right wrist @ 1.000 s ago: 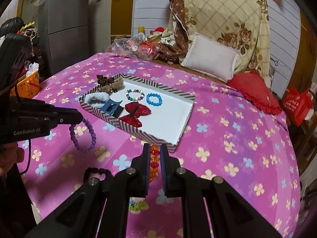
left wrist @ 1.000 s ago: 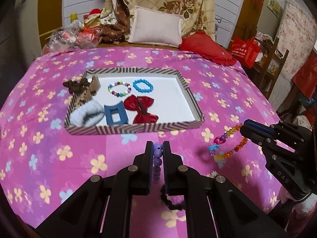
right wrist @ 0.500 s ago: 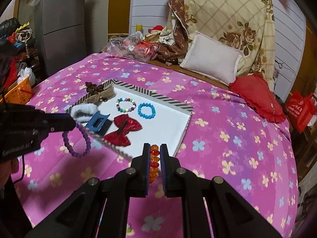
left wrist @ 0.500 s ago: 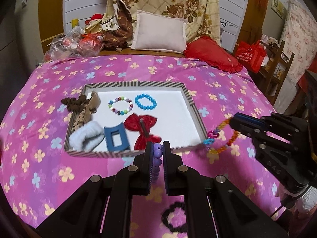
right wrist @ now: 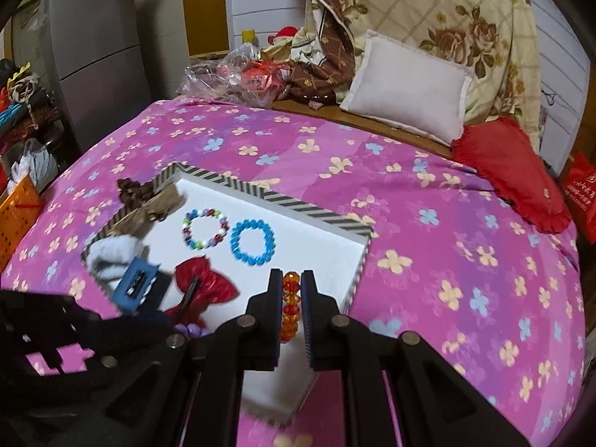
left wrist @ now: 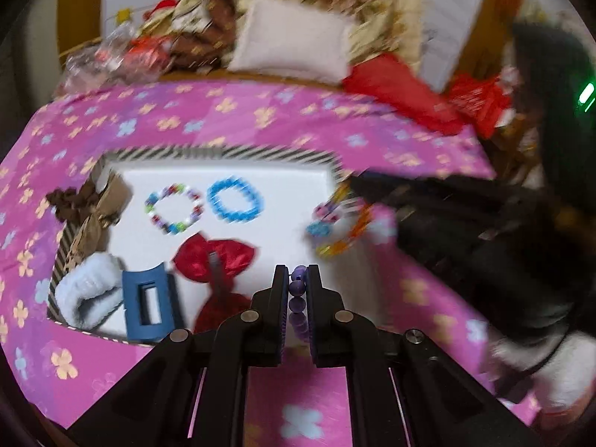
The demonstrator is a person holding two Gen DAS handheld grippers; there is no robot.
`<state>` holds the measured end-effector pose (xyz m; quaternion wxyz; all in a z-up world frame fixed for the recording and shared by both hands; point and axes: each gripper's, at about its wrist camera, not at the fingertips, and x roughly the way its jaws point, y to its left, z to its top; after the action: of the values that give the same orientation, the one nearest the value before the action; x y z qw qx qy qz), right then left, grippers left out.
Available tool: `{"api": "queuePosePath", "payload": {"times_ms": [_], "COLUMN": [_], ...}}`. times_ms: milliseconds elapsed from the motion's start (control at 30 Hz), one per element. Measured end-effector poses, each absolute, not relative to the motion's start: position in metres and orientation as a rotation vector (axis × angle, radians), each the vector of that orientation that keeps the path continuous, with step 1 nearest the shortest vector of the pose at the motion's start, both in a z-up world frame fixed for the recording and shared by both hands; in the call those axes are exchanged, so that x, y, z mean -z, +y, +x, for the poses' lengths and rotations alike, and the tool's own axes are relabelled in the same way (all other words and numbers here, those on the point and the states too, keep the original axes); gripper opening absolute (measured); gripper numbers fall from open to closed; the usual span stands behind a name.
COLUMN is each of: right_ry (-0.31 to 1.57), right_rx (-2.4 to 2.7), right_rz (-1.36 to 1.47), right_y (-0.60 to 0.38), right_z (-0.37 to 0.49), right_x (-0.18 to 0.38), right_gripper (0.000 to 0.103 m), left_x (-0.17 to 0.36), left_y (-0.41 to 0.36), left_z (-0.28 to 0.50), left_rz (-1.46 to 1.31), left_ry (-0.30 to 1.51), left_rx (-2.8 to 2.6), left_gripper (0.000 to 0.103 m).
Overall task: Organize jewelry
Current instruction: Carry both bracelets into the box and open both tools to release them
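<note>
A white tray with a striped rim [left wrist: 223,152] [right wrist: 298,206] lies on the pink flowered bed. My left gripper [left wrist: 297,273] is shut on a purple bead bracelet [left wrist: 297,298] and holds it over the tray's near right part. My right gripper [right wrist: 291,277] is shut on an orange bead bracelet [right wrist: 289,305] with coloured charms [left wrist: 335,223], held over the tray's right side. In the tray lie a multicolour bracelet [right wrist: 205,228], a blue bracelet [right wrist: 252,242], a red bow [right wrist: 206,285], a blue clip [right wrist: 136,285], a white scrunchie [left wrist: 87,290] and brown hair ties [left wrist: 89,208].
A white pillow [right wrist: 406,85], a red cushion [right wrist: 510,171] and a plastic bag of items [right wrist: 238,74] lie at the bed's far end. A grey cabinet [right wrist: 93,48] and an orange basket [right wrist: 18,219] stand to the left of the bed.
Both grippers have moved forward from the near bedspread to over the tray, each still holding its bracelet. The left wrist view is blurred from motion.
</note>
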<state>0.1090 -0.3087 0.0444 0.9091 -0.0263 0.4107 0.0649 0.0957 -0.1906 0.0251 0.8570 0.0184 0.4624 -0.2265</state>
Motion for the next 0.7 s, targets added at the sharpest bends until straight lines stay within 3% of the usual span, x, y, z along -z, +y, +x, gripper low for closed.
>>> {"api": "queuePosePath", "payload": {"times_ms": [367,700], "right_ry": [0.943,0.901], "right_rx": [-0.053,-0.064], "right_rz": [-0.051,-0.052], "right_y": [-0.323,-0.318], "right_z": [0.186,0.215], "right_x": [0.022,0.025], "right_gripper": [0.009,0.01], "left_x": [0.016,0.03], "left_y": [-0.191,-0.188], "left_z": [0.126,0.141], "left_rz": [0.137,0.071], "left_ry": [1.043,1.091], "left_rx": [0.349,0.328], "left_gripper": [0.012,0.012]}}
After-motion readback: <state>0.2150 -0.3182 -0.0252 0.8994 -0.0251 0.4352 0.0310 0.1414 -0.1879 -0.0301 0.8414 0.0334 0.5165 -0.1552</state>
